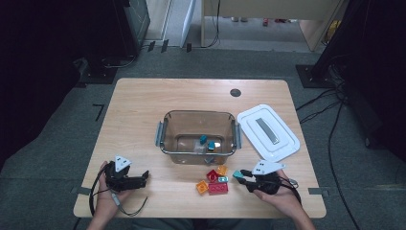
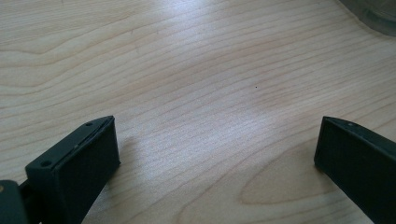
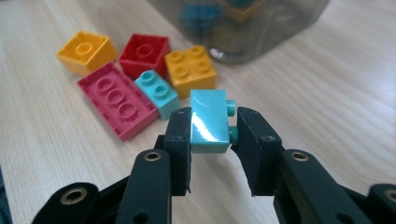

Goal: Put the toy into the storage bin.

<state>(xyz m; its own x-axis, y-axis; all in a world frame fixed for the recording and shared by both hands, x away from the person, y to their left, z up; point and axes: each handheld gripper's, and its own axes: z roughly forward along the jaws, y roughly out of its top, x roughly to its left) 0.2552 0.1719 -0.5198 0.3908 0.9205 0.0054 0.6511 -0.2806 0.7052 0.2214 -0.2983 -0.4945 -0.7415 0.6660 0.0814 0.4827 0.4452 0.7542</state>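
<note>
My right gripper (image 3: 212,135) is shut on a teal brick (image 3: 209,121), its studs turned against the right-hand pad, and holds it just above the table. In the high view that right gripper (image 1: 239,175) is near the front right of the table with the teal brick (image 1: 237,174) at its tips. Just beyond it lie loose bricks: a pink long one (image 3: 116,100) upside down, a small teal one (image 3: 158,91), two orange ones (image 3: 191,70) and a red one (image 3: 144,53). My left gripper (image 2: 217,154) stands open over bare wood at the front left (image 1: 139,179).
A clear plastic container (image 1: 172,120) with metal side handles stands mid-table, and a few teal bricks (image 1: 203,139) lie inside. Its white lid (image 1: 253,122) lies flat to the right. The table's front edge is close behind both hands.
</note>
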